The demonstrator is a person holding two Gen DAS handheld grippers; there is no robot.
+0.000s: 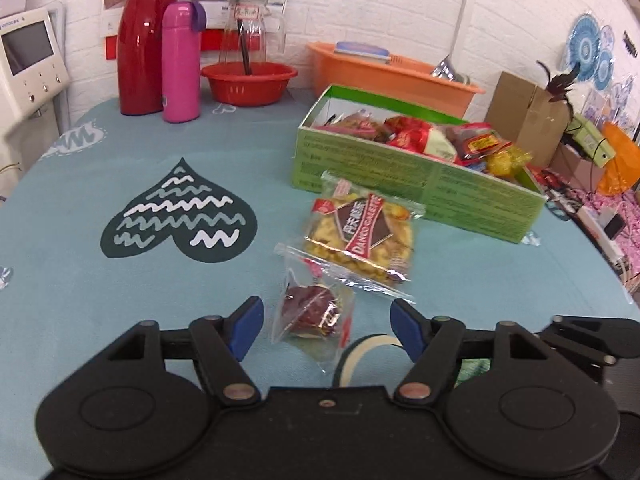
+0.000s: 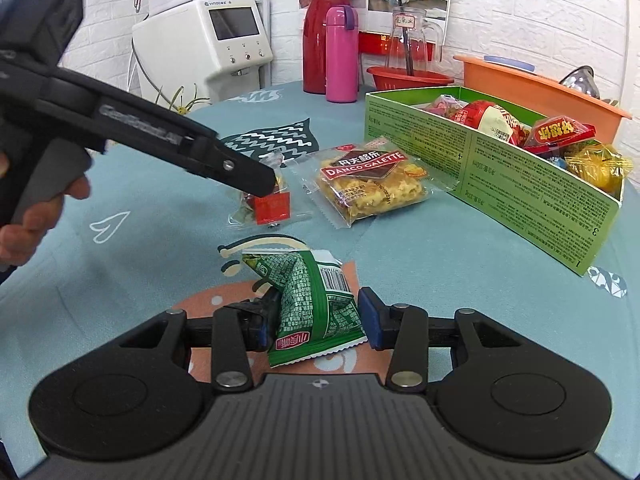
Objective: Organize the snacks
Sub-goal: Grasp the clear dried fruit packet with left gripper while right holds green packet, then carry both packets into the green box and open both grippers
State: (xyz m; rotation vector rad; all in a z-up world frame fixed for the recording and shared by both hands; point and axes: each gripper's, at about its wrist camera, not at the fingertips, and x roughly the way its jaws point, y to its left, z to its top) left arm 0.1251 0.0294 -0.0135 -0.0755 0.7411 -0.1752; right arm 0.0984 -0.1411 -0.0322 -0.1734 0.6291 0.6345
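Note:
A green snack box (image 1: 404, 168) (image 2: 520, 192) holds several wrapped snacks. In front of it lies a yellow Danco Galette packet (image 1: 362, 230) (image 2: 370, 184). A clear packet with a dark red snack (image 1: 316, 314) (image 2: 266, 204) lies on the blue tablecloth. My left gripper (image 1: 326, 330) (image 2: 272, 186) is open, its fingers either side of that clear packet. My right gripper (image 2: 316, 322) is shut on a green snack packet (image 2: 312, 308), crumpled between the pads just above the cloth.
A red thermos (image 1: 146, 40), a pink bottle (image 1: 181, 62), a red bowl (image 1: 249, 82) with a glass jug and an orange basket (image 1: 384, 74) stand at the back. A white appliance (image 2: 208, 36) is at the far left. Cardboard boxes (image 1: 528, 112) are past the table's right edge.

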